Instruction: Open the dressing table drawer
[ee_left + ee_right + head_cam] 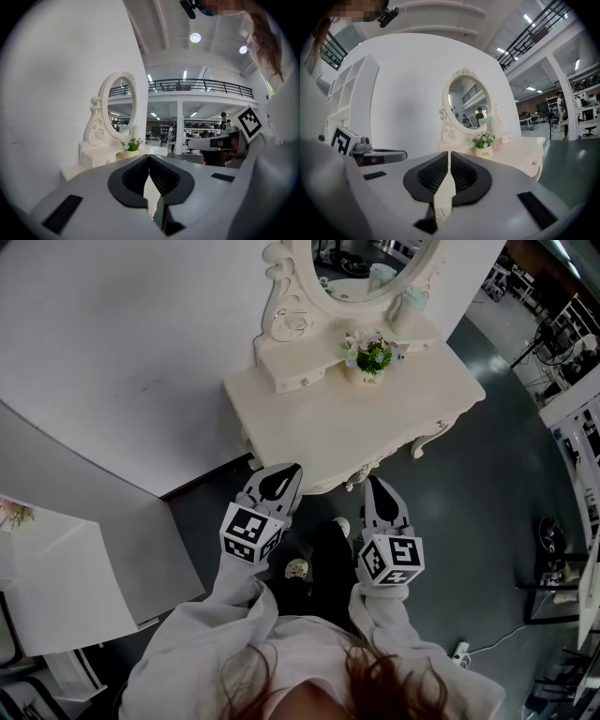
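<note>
**Closed grippers short of the drawer**
In the lower centre of the head view, the left gripper [279,481] and right gripper [380,499] hover just before the dressing table [375,432], fingers pressed together on nothing. The drawer [533,163], right of centre in the right gripper view, looks shut. Jaws arriving closed would likely knock its knob rather than grip it, and a sharp tug may rock the flower pot [368,362]. The top is cream, the wall [122,352] white and the floor [478,521] glossy grey.

Cream dressing table [375,423], potted flowers [368,359] beside an oval mirror stand [292,320] at its back edge
</note>
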`<state>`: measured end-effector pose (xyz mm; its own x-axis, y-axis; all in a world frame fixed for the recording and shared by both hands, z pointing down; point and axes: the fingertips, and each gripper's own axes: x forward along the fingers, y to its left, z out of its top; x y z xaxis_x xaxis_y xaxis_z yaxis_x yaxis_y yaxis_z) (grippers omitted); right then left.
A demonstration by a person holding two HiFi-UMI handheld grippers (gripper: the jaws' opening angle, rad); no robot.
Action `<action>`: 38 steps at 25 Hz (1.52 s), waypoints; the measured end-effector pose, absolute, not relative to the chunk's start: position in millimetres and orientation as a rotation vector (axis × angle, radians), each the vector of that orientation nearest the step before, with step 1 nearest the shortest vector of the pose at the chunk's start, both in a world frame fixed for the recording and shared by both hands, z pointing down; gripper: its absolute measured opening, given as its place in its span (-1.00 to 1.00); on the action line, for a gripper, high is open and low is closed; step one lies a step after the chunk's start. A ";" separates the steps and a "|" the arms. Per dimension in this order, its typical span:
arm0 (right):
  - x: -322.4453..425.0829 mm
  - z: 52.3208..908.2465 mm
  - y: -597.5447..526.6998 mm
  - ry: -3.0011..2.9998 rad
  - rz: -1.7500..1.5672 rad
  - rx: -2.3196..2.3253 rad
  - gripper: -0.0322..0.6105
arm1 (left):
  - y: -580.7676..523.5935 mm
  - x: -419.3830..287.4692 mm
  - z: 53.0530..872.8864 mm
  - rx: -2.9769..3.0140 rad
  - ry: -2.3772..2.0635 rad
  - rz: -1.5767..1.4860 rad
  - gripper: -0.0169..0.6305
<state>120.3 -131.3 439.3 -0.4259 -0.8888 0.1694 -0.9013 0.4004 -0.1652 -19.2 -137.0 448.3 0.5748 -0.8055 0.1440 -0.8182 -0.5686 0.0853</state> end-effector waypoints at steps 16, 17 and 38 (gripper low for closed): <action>64.3 448.4 -236.1 -2.696 0.382 1.387 -0.77 | -206.2 -78.4 455.4 2.492 -1.631 0.135 -0.90; 60.0 448.9 -245.0 -2.701 0.383 1.371 -0.77 | -213.4 -82.7 455.5 2.479 -1.648 0.133 -0.90; 14.0 507.9 -368.0 -2.655 0.487 1.117 -0.77 | -309.7 -125.5 484.5 2.263 -1.808 0.174 -0.90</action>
<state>14.0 -368.0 507.9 -0.6871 -0.6503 0.3241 -0.7230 0.6563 -0.2159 -125.5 -309.7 484.5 0.2278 -0.9437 0.2399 -0.9721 -0.2063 0.1116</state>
